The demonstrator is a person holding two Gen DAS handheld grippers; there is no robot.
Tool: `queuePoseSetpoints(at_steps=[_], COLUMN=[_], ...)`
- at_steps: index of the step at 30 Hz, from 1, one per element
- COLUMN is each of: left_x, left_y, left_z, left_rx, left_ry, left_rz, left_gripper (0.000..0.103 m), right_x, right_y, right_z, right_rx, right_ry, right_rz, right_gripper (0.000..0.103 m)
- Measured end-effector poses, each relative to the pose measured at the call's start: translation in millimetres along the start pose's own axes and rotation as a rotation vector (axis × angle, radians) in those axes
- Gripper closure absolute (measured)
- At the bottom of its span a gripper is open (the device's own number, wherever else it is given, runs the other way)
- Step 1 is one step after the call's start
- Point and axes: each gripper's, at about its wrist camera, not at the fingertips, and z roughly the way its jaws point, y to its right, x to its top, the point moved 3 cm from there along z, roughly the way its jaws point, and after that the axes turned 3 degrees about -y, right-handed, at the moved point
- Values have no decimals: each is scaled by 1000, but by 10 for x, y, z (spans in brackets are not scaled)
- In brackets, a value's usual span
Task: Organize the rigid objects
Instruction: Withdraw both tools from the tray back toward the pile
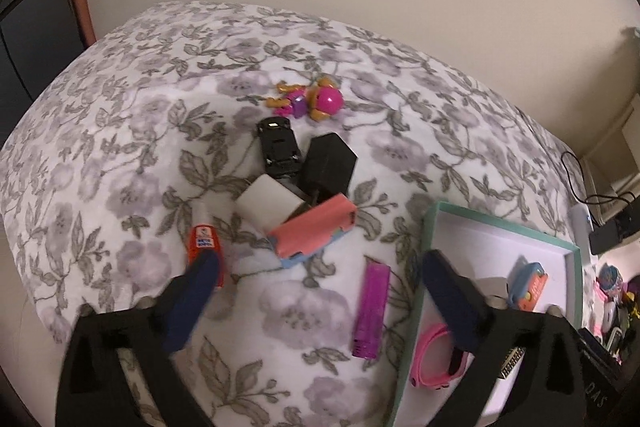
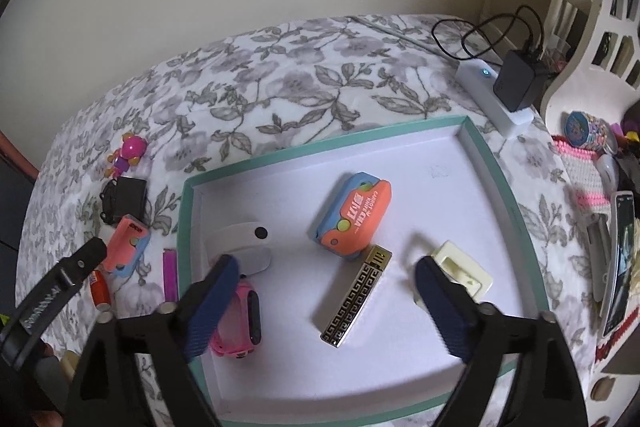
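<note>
Tray, teal rim, white floor, on floral bedspread. Contents: orange-blue case printed "CARROT KNIFE"; gold key-pattern lighter; cream holder; pink wristband; white pad.

Right gripper: jaws wide, empty, above tray centre.

Left gripper: jaws wide, empty, over purple lighter.

Bedspread beyond the tray's left rim: 2nd case, red tube (label unreadable), 2 black items, figurine.
</note>
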Motion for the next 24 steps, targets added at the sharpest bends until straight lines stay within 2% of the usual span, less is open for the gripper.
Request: queuePoseSetpoints(at_steps=[2, 14, 17, 24], left_x=[20, 121, 136, 186], left_y=[-13, -161, -195, -310], left_z=[-27, -132, -141, -192], left_rx=[-1, -6, -16, -26], left_ry=[20, 77, 78, 98], left_rz=[-2, -54, -73, -124], left_gripper=[1, 0, 0, 0], right_x=[5, 57, 66, 49], right_y=[-13, -183, -247, -386], right_z=[-6, -108, -125, -83], right_rx=[-10, 0, 31, 38], right_ry=[13, 91, 96, 81], right_rz=[-4, -26, -17, -37], right_gripper=[0, 0, 0, 0])
